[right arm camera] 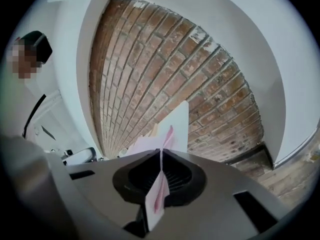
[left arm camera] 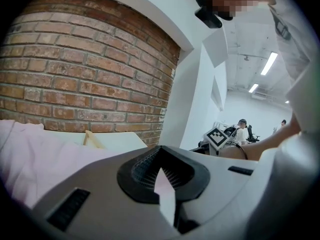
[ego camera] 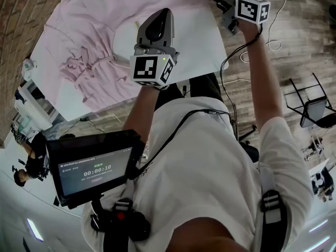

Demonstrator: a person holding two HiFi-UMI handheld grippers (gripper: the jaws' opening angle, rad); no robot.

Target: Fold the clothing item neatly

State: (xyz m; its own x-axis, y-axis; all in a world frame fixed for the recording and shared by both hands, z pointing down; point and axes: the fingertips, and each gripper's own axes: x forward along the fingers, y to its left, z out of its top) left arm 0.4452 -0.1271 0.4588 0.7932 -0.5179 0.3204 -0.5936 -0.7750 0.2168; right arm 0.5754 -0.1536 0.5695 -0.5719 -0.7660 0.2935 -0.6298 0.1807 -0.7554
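Garment (ego camera: 89, 51), pink, lies rumpled on white table (ego camera: 202, 38) at left; left gripper (left arm camera: 161, 173) is clamped tight on a pale pink edge of it, right gripper (right arm camera: 161, 160) likewise pinches a pink fold.

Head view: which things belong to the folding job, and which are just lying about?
Job: garment; table; left hand-held gripper and right hand-held gripper, each shut on the garment.
Not the job: tablet at the person's chest; chair on the floor.
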